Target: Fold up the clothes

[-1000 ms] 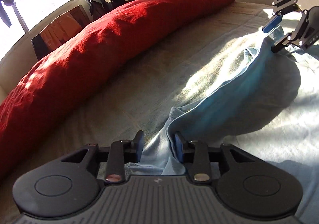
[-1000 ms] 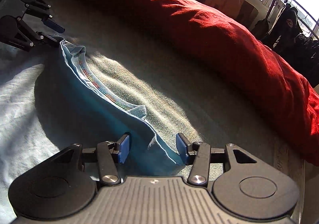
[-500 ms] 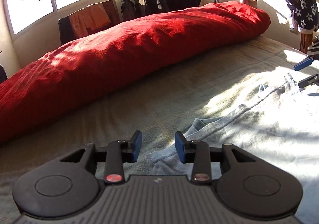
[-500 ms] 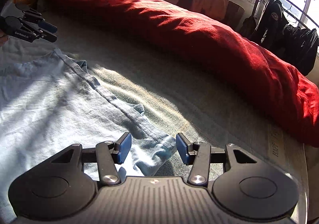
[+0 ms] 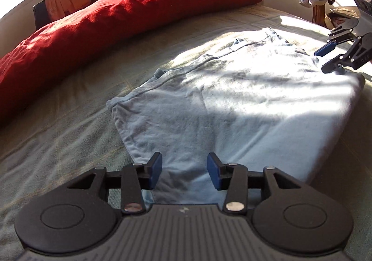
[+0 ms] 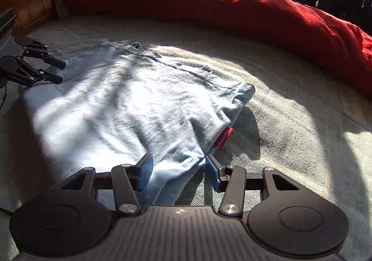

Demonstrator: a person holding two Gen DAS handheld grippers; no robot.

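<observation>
While the folded pale blue cotton shirt [image 5: 232, 107] lies on the grey-green bed [image 5: 58, 135], both grippers' fingers [image 5: 155, 170] stand apart, its underside hidden.

left claw [image 5: 184, 173] agape, right claw [image 6: 178, 173] agape, both low

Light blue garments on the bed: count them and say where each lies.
1: a light blue T-shirt, folded flat on the bedspread, between the two open grippers. More may be hidden.

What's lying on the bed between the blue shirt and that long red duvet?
Nothing: bare grey-green bedcover separates the light blue shirt from the red duvet, clearest in the right wrist view.
</observation>
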